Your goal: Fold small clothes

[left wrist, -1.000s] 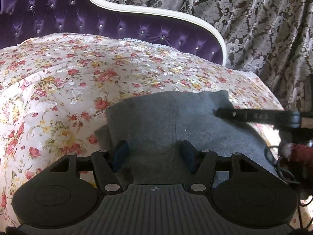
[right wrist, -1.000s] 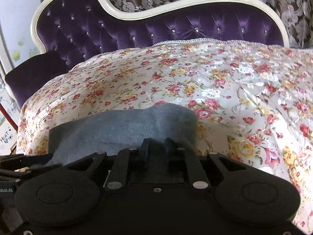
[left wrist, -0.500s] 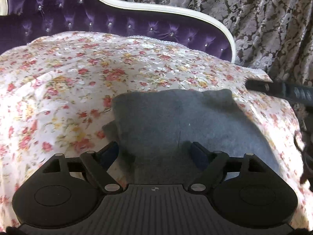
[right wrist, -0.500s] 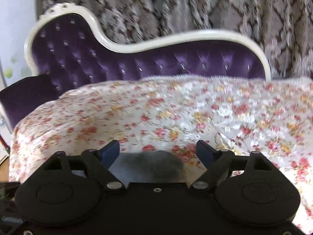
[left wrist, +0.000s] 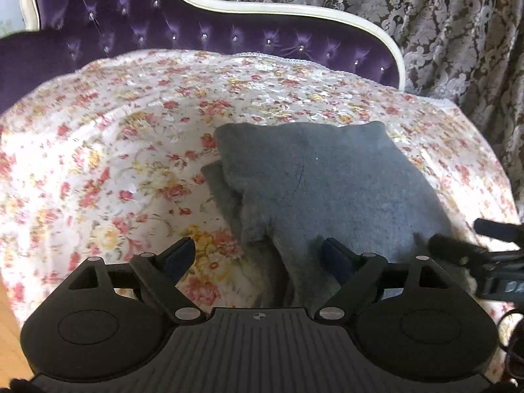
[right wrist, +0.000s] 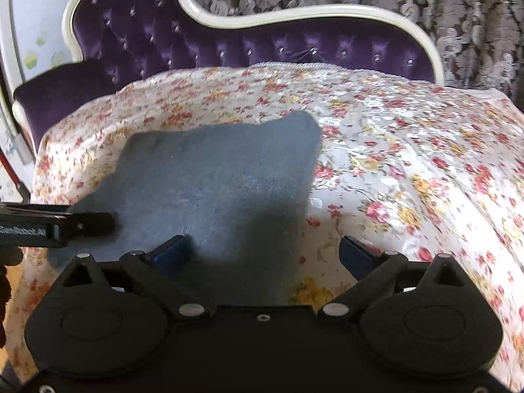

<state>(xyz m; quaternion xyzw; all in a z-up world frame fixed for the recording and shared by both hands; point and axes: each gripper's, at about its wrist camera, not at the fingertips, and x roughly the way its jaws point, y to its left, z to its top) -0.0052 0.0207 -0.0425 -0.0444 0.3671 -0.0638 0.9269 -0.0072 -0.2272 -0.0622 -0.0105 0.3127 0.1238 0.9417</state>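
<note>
A folded grey fleece garment point(left wrist: 321, 183) lies on the floral bedspread point(left wrist: 114, 150), with a lower layer sticking out at its left edge. It also shows in the right wrist view point(right wrist: 216, 177). My left gripper point(left wrist: 258, 257) is open and empty, held above the garment's near left corner. My right gripper point(right wrist: 267, 253) is open and empty, held above the garment's near right edge. The right gripper's tip point(left wrist: 458, 252) shows at the right in the left wrist view. The left gripper's tip point(right wrist: 95, 224) shows at the left in the right wrist view.
The bedspread point(right wrist: 409, 170) covers a purple tufted sofa with a white frame point(right wrist: 249, 49). Patterned grey curtains point(left wrist: 442, 26) hang behind. Bare wooden floor point(left wrist: 8, 321) shows at the lower left. Cables point(left wrist: 514, 327) hang at the lower right.
My right gripper has opened, let go of the garment and pulled back. My left gripper has opened wider and also drawn back and up. The garment now lies folded on the spread.
</note>
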